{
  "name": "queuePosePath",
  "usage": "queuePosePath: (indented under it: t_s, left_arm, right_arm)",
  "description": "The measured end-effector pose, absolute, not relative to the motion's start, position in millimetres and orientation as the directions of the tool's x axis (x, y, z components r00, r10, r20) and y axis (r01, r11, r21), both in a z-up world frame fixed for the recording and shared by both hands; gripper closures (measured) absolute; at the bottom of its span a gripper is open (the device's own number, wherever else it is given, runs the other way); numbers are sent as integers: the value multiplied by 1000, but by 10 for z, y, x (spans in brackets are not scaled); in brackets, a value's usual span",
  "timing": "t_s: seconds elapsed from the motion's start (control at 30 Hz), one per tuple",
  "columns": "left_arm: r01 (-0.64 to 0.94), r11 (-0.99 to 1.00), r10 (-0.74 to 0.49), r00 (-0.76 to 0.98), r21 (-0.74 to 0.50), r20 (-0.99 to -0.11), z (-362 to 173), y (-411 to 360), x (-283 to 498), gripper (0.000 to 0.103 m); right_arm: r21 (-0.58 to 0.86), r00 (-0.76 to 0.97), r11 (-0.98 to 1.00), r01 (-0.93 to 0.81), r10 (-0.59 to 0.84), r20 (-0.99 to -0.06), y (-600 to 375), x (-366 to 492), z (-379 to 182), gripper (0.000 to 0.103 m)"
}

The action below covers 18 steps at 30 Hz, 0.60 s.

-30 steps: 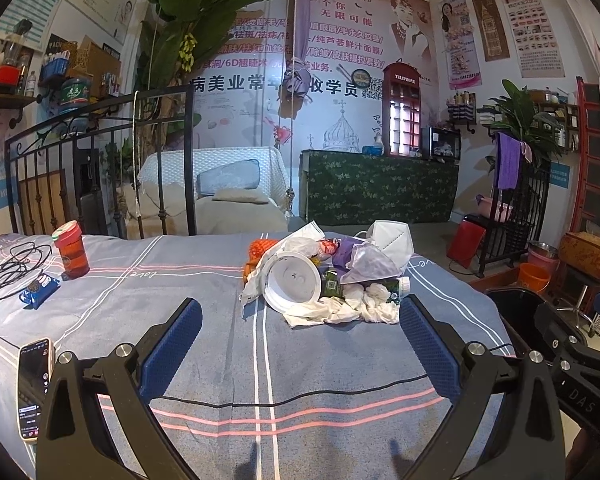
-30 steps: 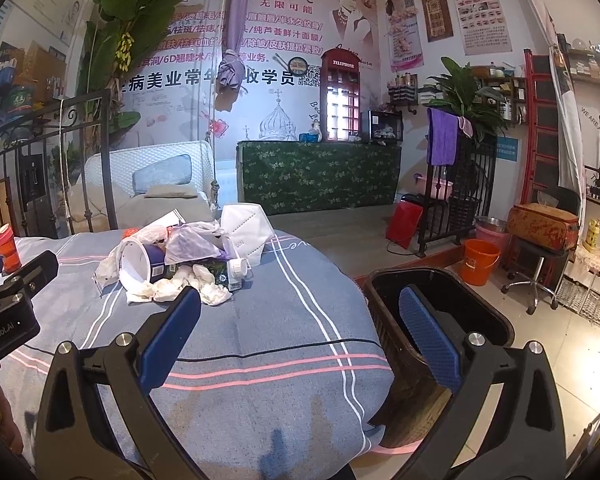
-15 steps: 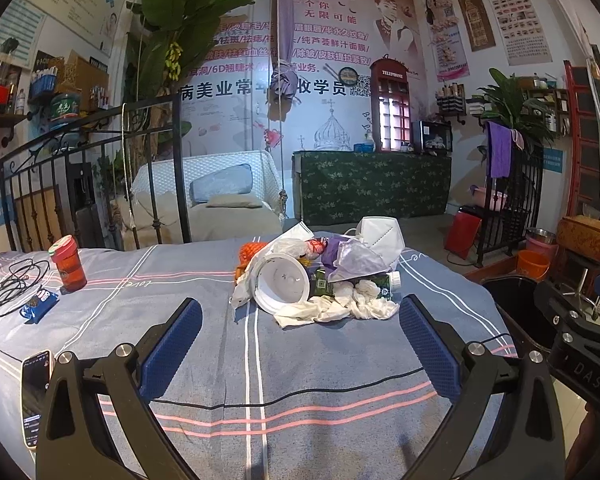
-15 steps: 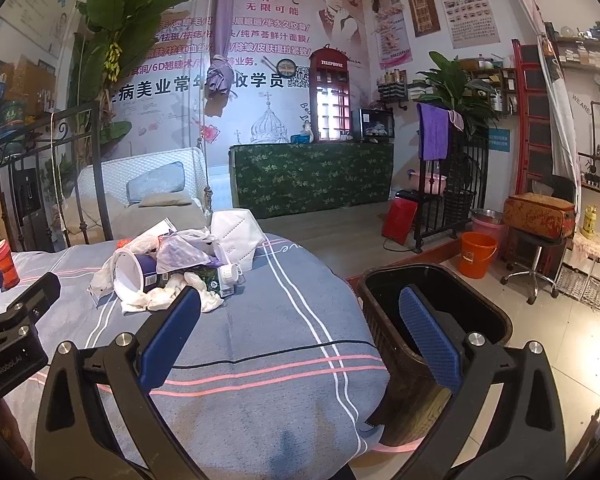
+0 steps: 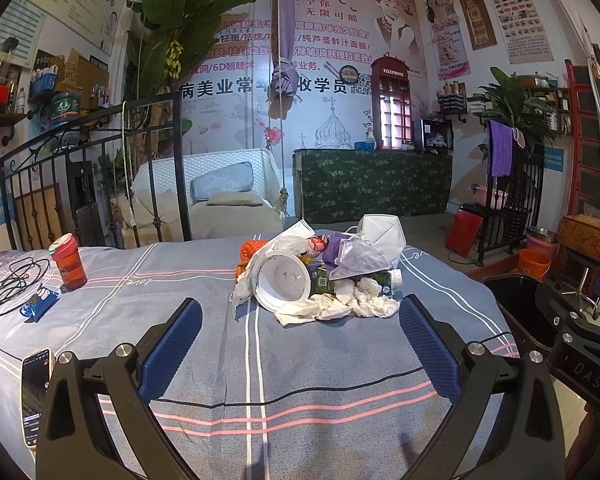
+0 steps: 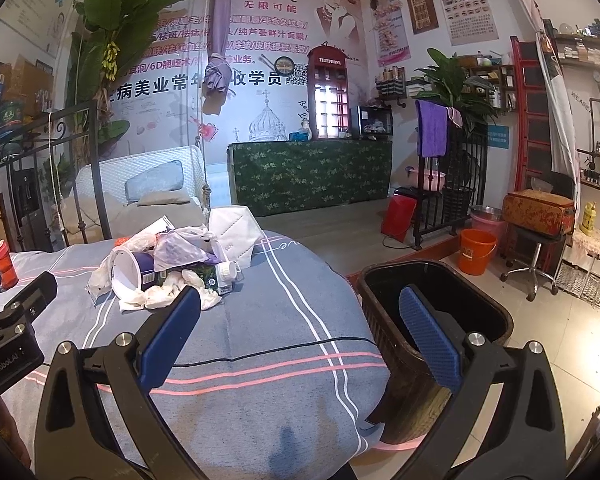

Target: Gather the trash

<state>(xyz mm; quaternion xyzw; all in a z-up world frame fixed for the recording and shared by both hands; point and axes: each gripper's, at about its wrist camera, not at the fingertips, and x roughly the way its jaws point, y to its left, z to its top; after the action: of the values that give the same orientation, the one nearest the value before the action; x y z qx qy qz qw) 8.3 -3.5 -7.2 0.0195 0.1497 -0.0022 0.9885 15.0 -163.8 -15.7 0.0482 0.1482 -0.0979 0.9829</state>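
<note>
2 pairs of fingers (image 5: 172, 340) gape wide — trash pile (image 5: 320, 276) lies well ahead, untouched.

The bed cover (image 5: 308, 364) looks like matt woven cloth. The tongs (image 5: 300, 344) have rough, ribbed blue pads (image 5: 428, 344) on smooth black plastic arms. The tissues (image 5: 340, 304) are crumpled soft paper; the bin (image 6: 436, 320) looks glossy dark.

We record a grey-blue bedcover (image 5: 180, 280) striped white and pink, a white mask (image 5: 380, 232), a red cup (image 5: 69, 262), blue finger pads (image 6: 428, 336).
</note>
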Motion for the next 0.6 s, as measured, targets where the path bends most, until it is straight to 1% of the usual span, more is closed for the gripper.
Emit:
queuePosePath:
  t_s: [0.6]
  left_arm:
    - [14, 1000, -9, 954, 16, -301, -110, -9, 111, 6]
  right_arm:
    - [47, 934, 976, 213, -189, -304, -1591, 183, -163, 5]
